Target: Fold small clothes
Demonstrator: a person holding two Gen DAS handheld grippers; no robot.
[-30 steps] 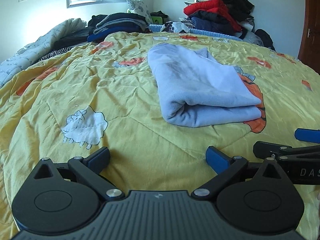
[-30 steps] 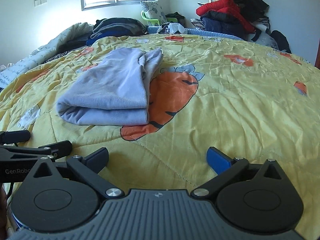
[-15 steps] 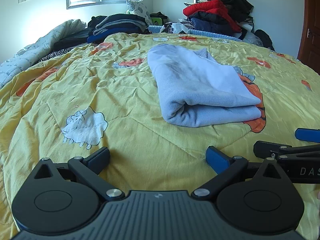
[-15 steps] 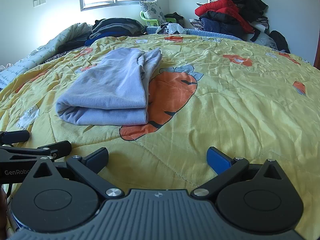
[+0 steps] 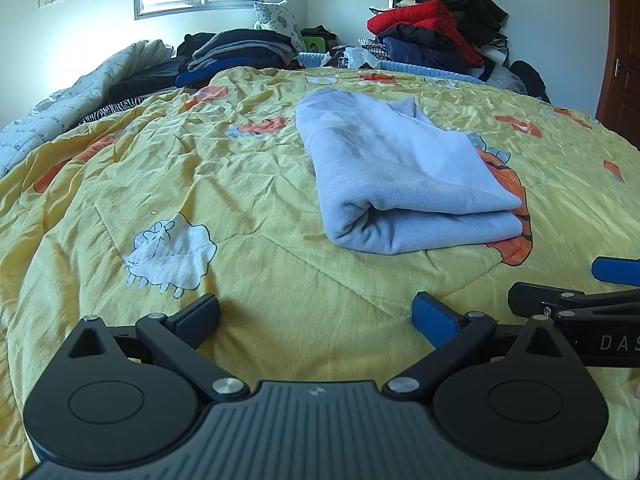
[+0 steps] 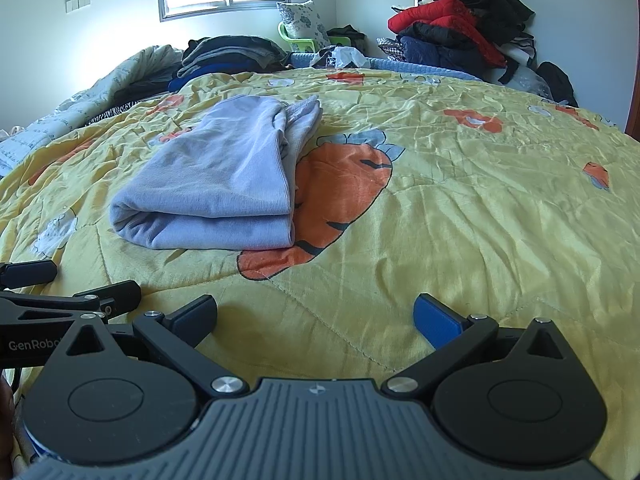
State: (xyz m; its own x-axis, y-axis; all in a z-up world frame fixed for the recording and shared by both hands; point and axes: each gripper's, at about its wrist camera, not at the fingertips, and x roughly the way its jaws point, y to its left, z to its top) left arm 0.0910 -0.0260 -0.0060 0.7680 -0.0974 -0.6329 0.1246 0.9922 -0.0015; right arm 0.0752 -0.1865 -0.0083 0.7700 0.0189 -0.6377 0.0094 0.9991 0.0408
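A light blue garment (image 5: 404, 172) lies folded into a thick rectangle on the yellow quilt (image 5: 224, 168), its rounded fold facing me. In the right wrist view the same garment (image 6: 216, 184) sits left of centre beside an orange carrot print. My left gripper (image 5: 316, 312) is open above bare quilt, well short of the garment and to its left. My right gripper (image 6: 316, 312) is open too, near the quilt and right of the garment. Each gripper shows at the edge of the other's view: the right gripper (image 5: 576, 288) and the left gripper (image 6: 72, 284).
Dark folded clothes (image 5: 236, 52) are stacked at the far edge of the bed under the window. A heap of red and black jackets (image 5: 436, 28) stands at the back right. A pale quilt (image 5: 60, 108) bunches along the left side. A wooden door (image 5: 620, 60) is at the far right.
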